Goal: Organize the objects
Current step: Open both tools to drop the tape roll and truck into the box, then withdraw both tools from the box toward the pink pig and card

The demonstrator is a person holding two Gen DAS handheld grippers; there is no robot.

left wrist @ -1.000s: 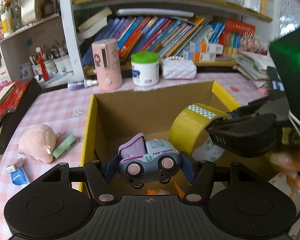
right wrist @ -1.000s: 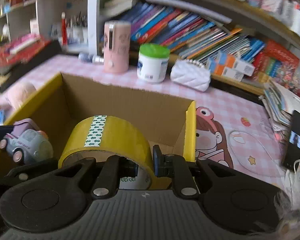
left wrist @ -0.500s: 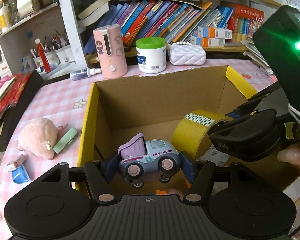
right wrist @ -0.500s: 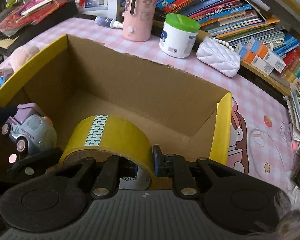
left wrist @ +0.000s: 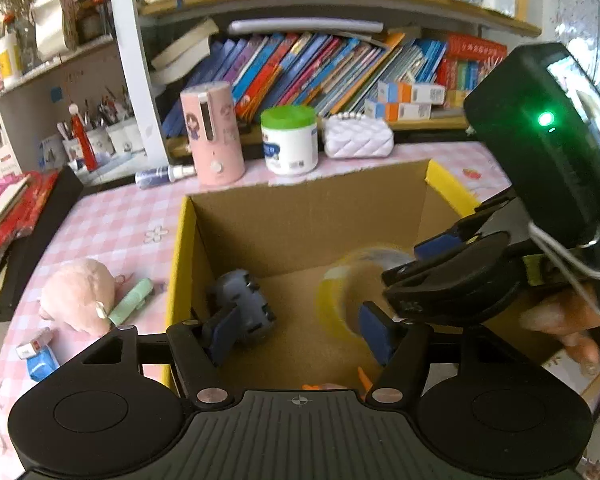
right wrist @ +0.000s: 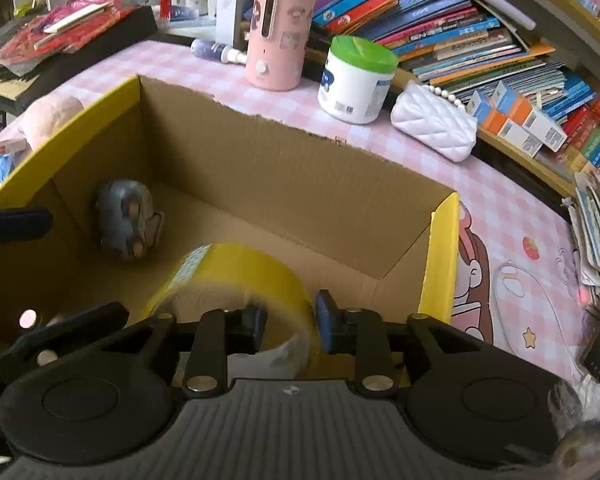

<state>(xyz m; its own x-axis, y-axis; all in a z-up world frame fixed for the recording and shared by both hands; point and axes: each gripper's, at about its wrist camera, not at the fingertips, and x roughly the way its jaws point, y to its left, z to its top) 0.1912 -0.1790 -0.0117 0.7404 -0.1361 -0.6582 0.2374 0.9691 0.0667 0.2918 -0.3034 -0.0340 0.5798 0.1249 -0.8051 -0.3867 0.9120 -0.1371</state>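
In the lower middle of the frame, inside the cardboard box (right wrist: 284, 184), the stiff, light tape roll (right wrist: 240, 280) slipped free as the right gripper (right wrist: 288, 326) jaws had just been opening, best retaken across its wall.

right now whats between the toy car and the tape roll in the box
Only bare cardboard floor. The right wrist view shows it best: the toy car lies left on the box floor, the tape roll nearer, apart from it.
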